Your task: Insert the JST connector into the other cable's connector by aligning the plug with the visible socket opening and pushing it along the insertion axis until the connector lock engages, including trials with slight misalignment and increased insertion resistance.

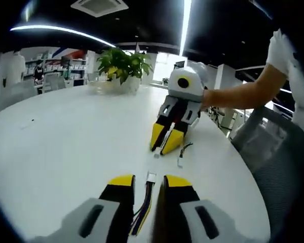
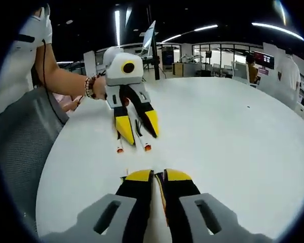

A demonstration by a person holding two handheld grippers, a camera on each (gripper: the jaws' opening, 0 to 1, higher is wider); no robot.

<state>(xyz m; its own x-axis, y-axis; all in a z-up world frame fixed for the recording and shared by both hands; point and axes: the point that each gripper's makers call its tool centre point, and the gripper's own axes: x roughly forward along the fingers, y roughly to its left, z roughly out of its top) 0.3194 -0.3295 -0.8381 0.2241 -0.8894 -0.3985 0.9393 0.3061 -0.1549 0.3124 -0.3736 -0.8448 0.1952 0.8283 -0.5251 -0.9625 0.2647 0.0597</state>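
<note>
Connector (image 1: 151, 176) cable is clamped by left gripper (image 1: 149, 183); right gripper (image 2: 158, 176) (low over table (image 1: 66, 147)) is pinched on another cable (image 1: 183, 151).

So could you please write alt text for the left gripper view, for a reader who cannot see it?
The left gripper holds a multicoloured cable whose white connector sticks out between its yellow-tipped jaws, over a round white table. Facing it, the right gripper rests its tips on the table, beside a second small white connector. A potted plant stands behind.
</note>
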